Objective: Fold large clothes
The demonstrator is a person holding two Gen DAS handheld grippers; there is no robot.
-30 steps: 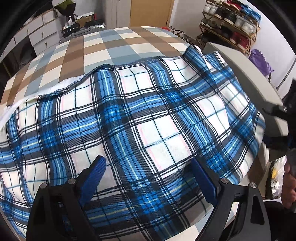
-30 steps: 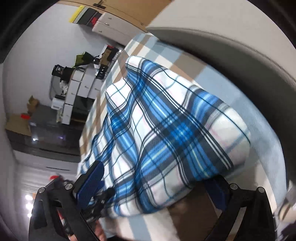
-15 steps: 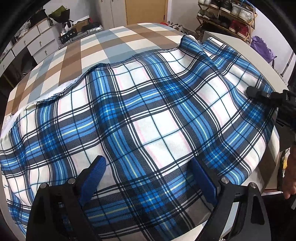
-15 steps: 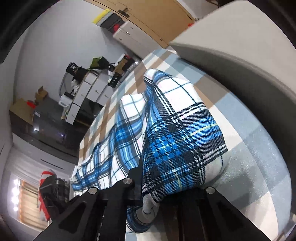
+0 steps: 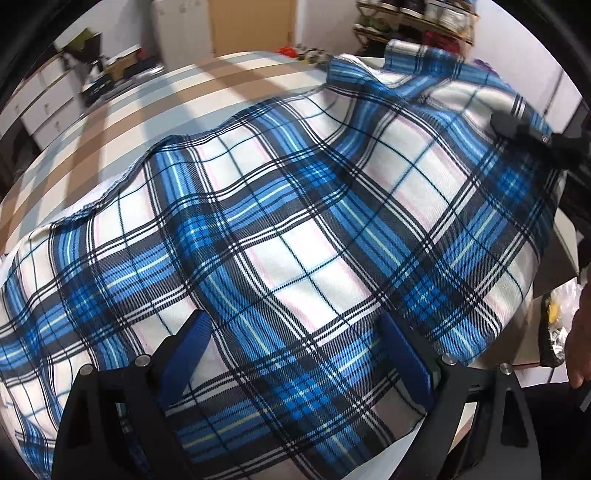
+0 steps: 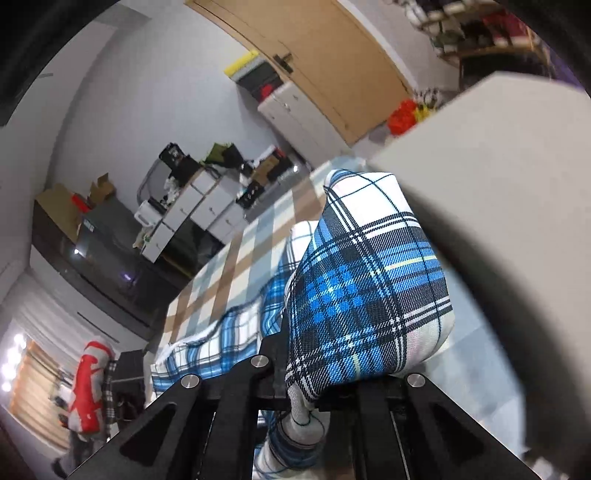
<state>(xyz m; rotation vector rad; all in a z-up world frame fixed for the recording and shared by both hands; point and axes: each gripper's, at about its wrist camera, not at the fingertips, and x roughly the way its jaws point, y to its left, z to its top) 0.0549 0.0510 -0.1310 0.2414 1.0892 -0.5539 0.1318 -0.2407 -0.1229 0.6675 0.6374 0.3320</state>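
Right gripper (image 6: 299,369) now clamps plaid garment (image 6: 369,295).

**Room around the work surface**

I see a brown, grey and white checked cover (image 5: 122,122), white drawer units (image 6: 199,206) beside the wall, a wooden door (image 6: 332,62), a shoe rack (image 5: 417,22) and a red-and-white bundle (image 6: 88,387).

We see a blue, white and black plaid woven cloth (image 5: 295,236), matt with a visible twill weave, over a beige-and-grey checked fabric cover (image 5: 140,110). The left gripper's (image 5: 295,354) blue pads (image 5: 184,350) look like smooth plastic, its black frame matt with shiny metal pins.
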